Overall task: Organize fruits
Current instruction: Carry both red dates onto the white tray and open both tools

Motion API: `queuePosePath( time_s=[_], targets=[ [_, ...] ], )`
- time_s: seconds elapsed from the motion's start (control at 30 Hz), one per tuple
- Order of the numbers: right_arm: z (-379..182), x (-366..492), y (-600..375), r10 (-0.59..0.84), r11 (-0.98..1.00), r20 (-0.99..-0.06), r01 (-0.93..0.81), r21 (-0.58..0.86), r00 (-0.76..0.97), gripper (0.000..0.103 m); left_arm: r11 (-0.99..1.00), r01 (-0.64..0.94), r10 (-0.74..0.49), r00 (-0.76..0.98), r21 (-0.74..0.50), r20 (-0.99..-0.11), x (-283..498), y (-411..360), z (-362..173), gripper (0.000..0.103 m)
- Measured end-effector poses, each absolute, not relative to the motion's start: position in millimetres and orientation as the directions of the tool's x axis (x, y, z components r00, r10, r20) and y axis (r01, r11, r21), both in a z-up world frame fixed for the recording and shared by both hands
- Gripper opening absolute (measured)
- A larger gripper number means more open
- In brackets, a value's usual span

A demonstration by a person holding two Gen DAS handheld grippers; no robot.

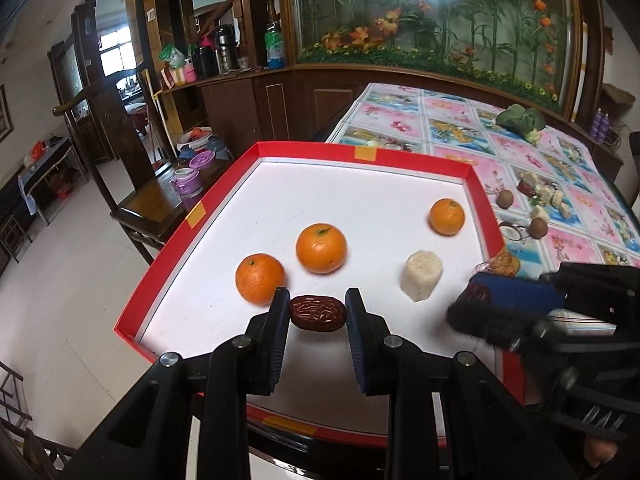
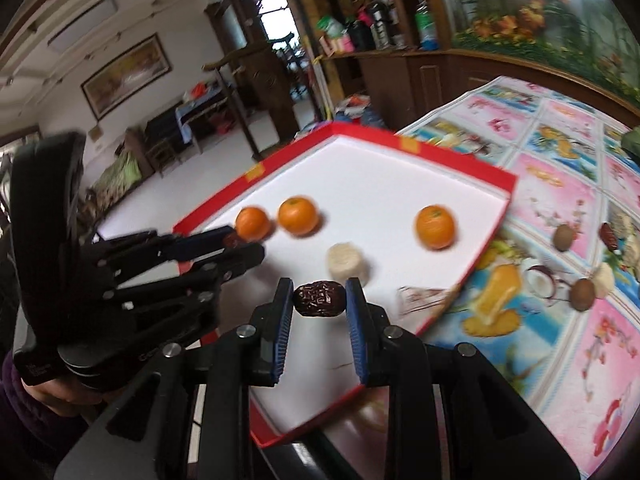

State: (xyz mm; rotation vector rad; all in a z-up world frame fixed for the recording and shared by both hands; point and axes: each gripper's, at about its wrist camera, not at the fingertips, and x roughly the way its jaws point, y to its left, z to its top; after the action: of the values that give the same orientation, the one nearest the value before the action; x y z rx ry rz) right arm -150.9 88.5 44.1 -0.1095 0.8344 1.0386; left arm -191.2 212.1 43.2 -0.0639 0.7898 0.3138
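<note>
A: Starting with left wrist view. Left gripper (image 1: 318,314) clamped on a dark wrinkled date (image 1: 318,315), jaws narrow, blue pads touching both ends, held over the near part of the red-rimmed tray (image 1: 360,152).

B: Contents of tray?

A: Three oranges on the white floor: near-left orange (image 1: 260,279) just beside the left finger, middle orange (image 1: 321,248) behind it, far orange (image 1: 447,216) toward the right wall. Pale cut chunk (image 1: 422,275) standing right of centre. Right gripper (image 1: 476,300) entering from the right edge over the tray rim, something dark red between its tips; blurred.

B: Outside the tray?

A: Floral tablecloth (image 1: 400,120), two small brown round fruits (image 1: 505,199) and pale pieces scattered on it, leafy greens (image 1: 520,118) farther back.

B: Switching to right wrist view.

A: Right gripper (image 2: 319,304) pinching a second date (image 2: 319,298) between narrow jaws, above the tray's near side (image 2: 416,148). Left gripper (image 2: 240,246) reaching in from the left, tips close to the near-left orange (image 2: 253,223), dark fruit barely visible between them. Remaining oranges and pale chunk (image 2: 347,262) motion-blurred. Brown round fruits (image 2: 564,237) on the cloth, well apart from the tray.
</note>
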Motion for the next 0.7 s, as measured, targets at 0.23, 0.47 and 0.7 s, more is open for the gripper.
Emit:
queuePosePath(
  time_s=[0.23, 0.47, 0.7],
  targets=[
    [30, -156, 102, 0.673, 0.534, -0.709, -0.802, 0.268, 0.212, 0.029, 0.946, -0.317, 0.263, 0.638, 0.064, -0.724, -193, 221, 35, 0.027],
    [26, -160, 115, 0.634, 0.54, -0.741, -0.813, 0.22, 0.22, 0.029, 0.944, -0.316, 0.275, 0.614, 0.089, -0.739, -192, 223, 28, 0.028],
    [27, -162, 123, 0.591, 0.536, -0.778, -0.825, 0.18, 0.214, 0.029, 0.94, -0.325, 0.289, 0.594, 0.105, -0.75, -191, 225, 24, 0.031]
  ],
)
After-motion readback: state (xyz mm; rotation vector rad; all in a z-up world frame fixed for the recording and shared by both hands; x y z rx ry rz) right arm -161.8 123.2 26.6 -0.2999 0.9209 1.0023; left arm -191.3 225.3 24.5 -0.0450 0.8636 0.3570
